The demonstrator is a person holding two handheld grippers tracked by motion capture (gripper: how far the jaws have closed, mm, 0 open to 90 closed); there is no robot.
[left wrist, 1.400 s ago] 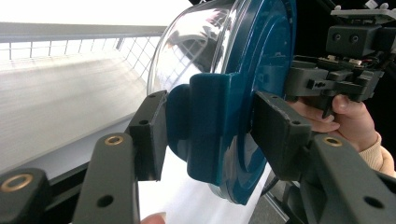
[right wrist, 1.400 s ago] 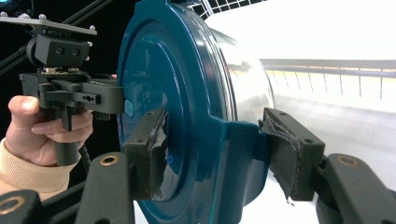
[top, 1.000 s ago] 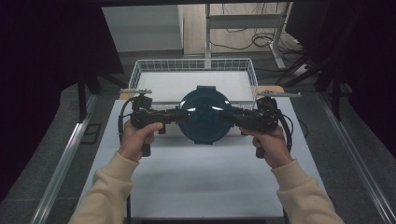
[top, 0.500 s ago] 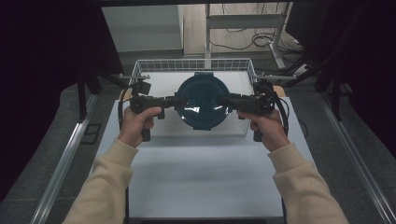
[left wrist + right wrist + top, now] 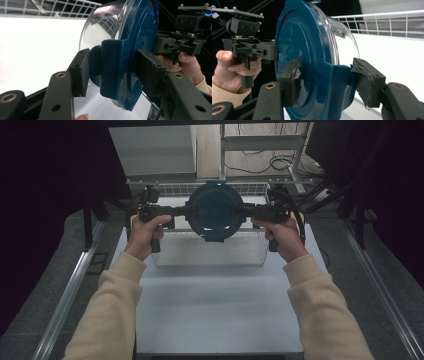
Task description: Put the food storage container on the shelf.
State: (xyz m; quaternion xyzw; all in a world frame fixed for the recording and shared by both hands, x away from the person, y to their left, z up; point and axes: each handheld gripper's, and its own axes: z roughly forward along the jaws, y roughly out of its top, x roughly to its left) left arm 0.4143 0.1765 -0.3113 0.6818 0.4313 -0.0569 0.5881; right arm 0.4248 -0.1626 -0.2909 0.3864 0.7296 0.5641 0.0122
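A round container with a dark blue lid [image 5: 215, 211] and a clear bowl [image 5: 105, 27] hangs in the air between both grippers, over the far half of a white wire basket [image 5: 205, 264]. The lid faces the high camera. My left gripper [image 5: 187, 211] is shut on the clip tab at the lid's left edge, its pads [image 5: 80, 72] pressing either side of the tab. My right gripper [image 5: 245, 211] is shut on the opposite tab [image 5: 337, 80]. In the left gripper view the right gripper [image 5: 175, 45] shows beyond the lid; in the right gripper view the left gripper [image 5: 252, 50] does.
The basket stands at the far end of a white table [image 5: 220, 310], and its wire rim [image 5: 387, 22] runs behind the bowl. Metal rails [image 5: 70, 290] flank the table. A frame with cables [image 5: 260, 150] stands beyond the far edge.
Both hands have carried the container away from the person and upward, from over the table in front of the basket to above the basket. Both grips are unchanged.
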